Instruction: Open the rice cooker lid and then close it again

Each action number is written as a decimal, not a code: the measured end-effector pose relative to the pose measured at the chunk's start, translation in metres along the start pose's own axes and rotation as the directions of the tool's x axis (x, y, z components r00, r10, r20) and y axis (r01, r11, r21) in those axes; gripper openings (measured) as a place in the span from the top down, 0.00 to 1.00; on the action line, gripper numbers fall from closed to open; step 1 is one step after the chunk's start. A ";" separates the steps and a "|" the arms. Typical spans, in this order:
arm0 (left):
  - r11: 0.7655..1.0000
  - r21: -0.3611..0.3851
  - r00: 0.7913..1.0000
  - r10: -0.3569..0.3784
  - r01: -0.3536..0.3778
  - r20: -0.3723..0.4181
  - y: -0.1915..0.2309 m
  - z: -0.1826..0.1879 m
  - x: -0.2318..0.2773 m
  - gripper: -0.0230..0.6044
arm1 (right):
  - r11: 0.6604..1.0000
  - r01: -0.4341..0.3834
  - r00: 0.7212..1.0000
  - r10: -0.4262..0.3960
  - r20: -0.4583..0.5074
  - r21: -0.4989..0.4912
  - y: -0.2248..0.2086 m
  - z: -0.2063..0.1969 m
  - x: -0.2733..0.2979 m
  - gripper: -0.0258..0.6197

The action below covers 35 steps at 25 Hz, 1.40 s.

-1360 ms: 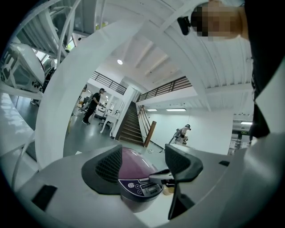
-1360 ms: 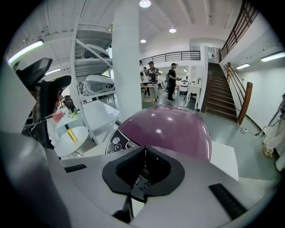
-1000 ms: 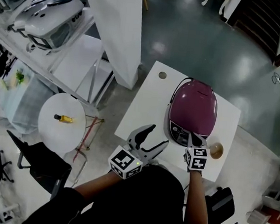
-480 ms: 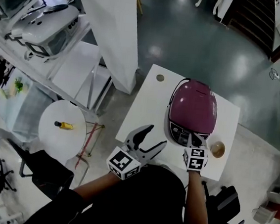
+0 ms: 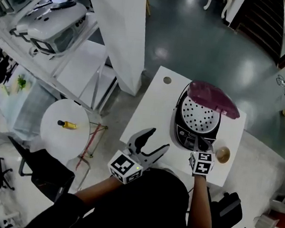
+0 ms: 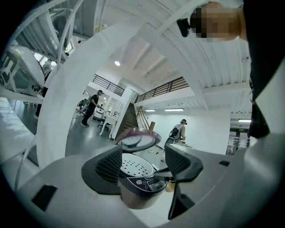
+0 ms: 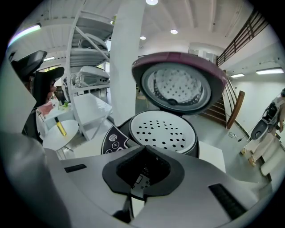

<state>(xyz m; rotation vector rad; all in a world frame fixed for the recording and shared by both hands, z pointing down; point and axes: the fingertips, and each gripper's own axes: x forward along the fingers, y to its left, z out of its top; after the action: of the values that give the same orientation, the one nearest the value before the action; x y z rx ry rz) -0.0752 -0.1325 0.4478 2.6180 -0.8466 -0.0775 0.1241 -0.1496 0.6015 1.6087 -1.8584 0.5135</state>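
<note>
The purple rice cooker stands on the white table with its lid swung up toward the back, baring the white perforated inner plate. My right gripper is shut, holds nothing, and its tips rest at the front control panel, below the raised lid. My left gripper stands open and empty over the table's near left edge, apart from the cooker. In the left gripper view the cooker shows between the spread jaws of the left gripper.
A small tan cup sits just right of the cooker, beside my right gripper. A round hole marks the table's far left corner. A white pillar rises left of the table. A round side table carries a yellow bottle.
The cooker's lid was down in both earlier frames and has now sprung up toward the back. Both grippers stay where they were.
</note>
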 end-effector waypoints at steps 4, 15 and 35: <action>1.000 -0.004 1.000 -0.003 0.003 -0.006 -0.001 -0.002 -0.002 0.52 | 1.000 -0.003 1.000 0.003 -0.003 0.001 0.000 -0.001 0.002 0.96; 1.000 -0.009 1.000 -0.014 0.014 -0.022 -0.008 -0.006 -0.004 0.52 | 1.000 -0.003 1.000 0.003 0.010 0.028 0.001 -0.006 0.004 0.96; 1.000 -0.023 1.000 0.019 -0.020 -0.020 0.011 -0.014 -0.025 0.52 | 0.993 -0.086 0.984 0.072 0.164 0.076 0.031 0.019 -0.029 0.96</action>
<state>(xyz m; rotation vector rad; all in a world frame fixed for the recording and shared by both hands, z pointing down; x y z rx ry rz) -0.0995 -0.1214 0.4628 2.5844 -0.8595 -0.0561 0.0920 -0.1352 0.5717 1.6793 -2.0516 0.5146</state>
